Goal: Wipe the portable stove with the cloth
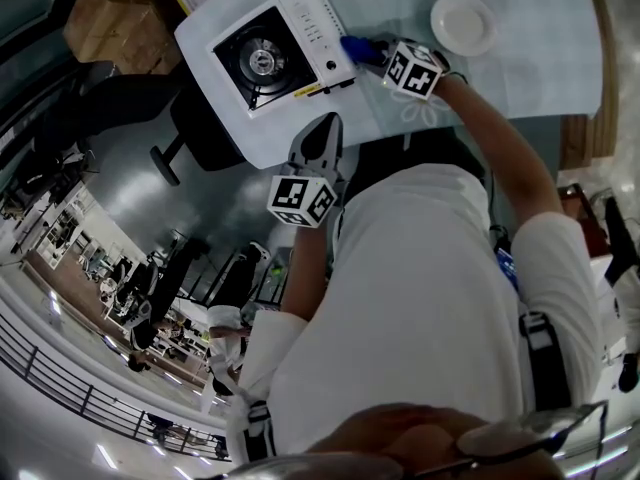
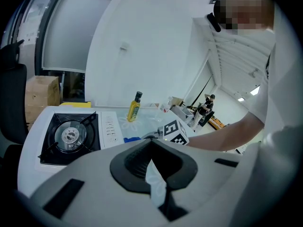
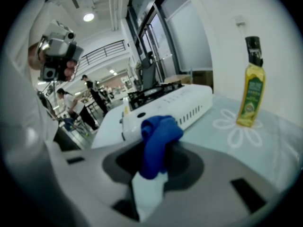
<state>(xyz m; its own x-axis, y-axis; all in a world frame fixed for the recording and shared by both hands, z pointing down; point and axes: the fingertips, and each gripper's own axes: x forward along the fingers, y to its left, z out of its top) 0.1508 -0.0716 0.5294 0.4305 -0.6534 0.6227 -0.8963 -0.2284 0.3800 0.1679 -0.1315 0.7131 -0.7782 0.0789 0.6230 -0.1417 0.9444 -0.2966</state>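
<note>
right hand-held gripper (image 3: 155, 164) clenched on blue cloth (image 3: 160, 132), cloth bunched just beside portable stove (image 1: 268, 56) control-panel side, above desk (image 1: 520, 63), left hand-held gripper (image 2: 151, 148) jaws together and empty, at desk's near edge, oil bottle (image 3: 249, 86) upright on desk

The table (image 1: 540, 63) carries the portable stove (image 1: 268, 56), a white plate (image 1: 463, 23) and an oil bottle (image 2: 135, 107).
</note>
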